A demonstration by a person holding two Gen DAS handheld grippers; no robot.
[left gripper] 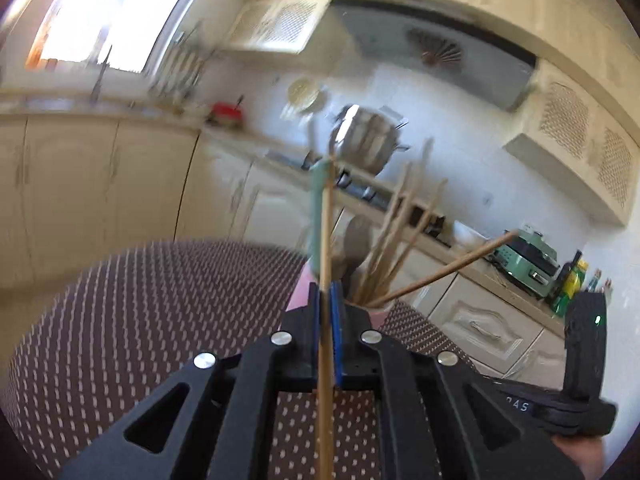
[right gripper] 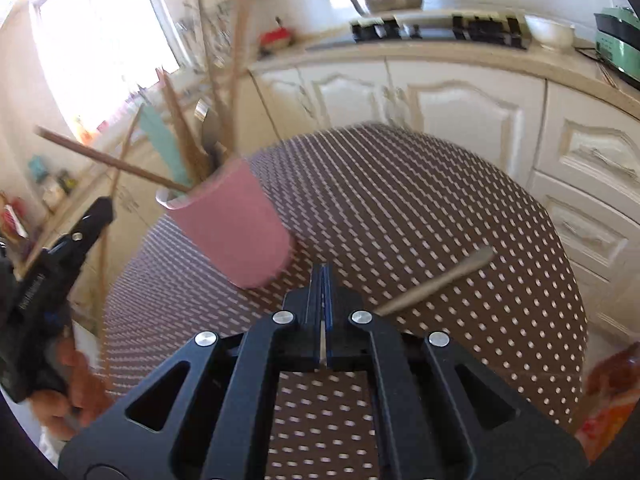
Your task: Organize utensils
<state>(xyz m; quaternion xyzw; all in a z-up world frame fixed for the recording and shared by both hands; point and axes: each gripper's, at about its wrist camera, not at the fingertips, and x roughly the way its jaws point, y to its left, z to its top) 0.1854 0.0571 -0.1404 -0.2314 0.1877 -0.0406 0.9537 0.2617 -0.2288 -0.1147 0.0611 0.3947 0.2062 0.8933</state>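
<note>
My left gripper point(left gripper: 328, 292) is shut on a wooden chopstick point(left gripper: 328, 232) that stands nearly upright through its blue pads. Just behind it is a pink cup point(left gripper: 300, 296) holding a teal-handled utensil point(left gripper: 320, 208), a metal spoon point(left gripper: 356, 240) and several chopsticks. In the right wrist view the cup point(right gripper: 232, 224) stands on the dotted brown table point(right gripper: 400, 200), ahead and left of my right gripper point(right gripper: 323, 276), which is shut. A grey metal utensil handle point(right gripper: 440, 280) pokes out rightward from behind its right finger; I cannot tell whether it is held.
Cream cabinets and a counter ring the table. On the counter stand a stove with a steel pot point(left gripper: 368, 140), a green appliance point(left gripper: 528, 260) and bottles point(left gripper: 572, 280). An orange bag point(right gripper: 612, 392) sits at the table's right edge. A hand point(right gripper: 72, 384) holds the left gripper point(right gripper: 100, 208).
</note>
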